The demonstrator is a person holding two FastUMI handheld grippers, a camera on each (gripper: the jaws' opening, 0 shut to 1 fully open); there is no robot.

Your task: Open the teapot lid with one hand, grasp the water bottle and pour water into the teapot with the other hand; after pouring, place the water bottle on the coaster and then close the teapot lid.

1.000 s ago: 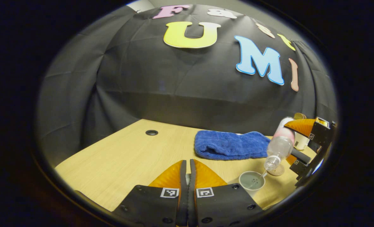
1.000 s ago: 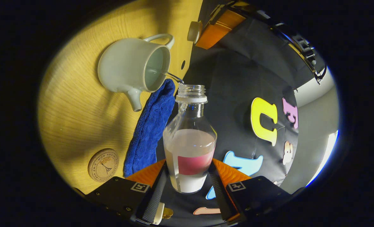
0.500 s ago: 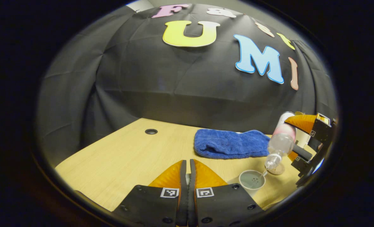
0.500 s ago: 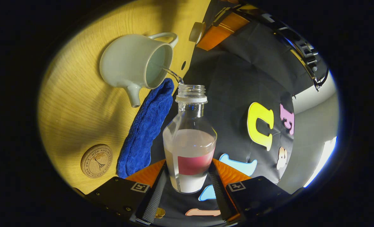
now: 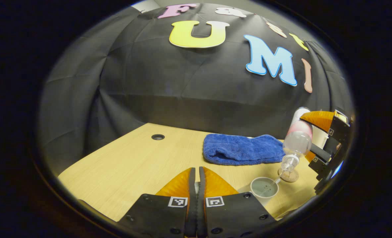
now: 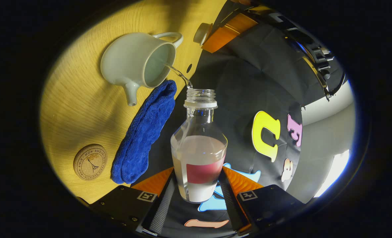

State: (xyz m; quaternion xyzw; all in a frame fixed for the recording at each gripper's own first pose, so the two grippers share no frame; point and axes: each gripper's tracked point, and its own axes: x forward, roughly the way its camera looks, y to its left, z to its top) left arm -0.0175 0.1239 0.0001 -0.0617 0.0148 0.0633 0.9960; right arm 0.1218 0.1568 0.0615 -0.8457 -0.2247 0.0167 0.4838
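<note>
Since the earlier frame the water bottle [image 5: 296,140] has risen and tipped steeper, its mouth now higher above the teapot [image 5: 264,187] while a thin stream still runs in. From the left gripper view, the left hand-held gripper [image 5: 196,185] has its fingers pressed together low over the desk [image 5: 133,172], pinching the teapot lid [image 6: 201,33], as the right gripper view shows. Farther right lies a blue towel [image 5: 242,149], then the open teapot with the cork coaster [image 5: 289,175] just beyond it. At the far right, the right hand-held gripper [image 6: 196,185] clamps the bottle's labelled lower body, both fingers pressing its sides.
</note>
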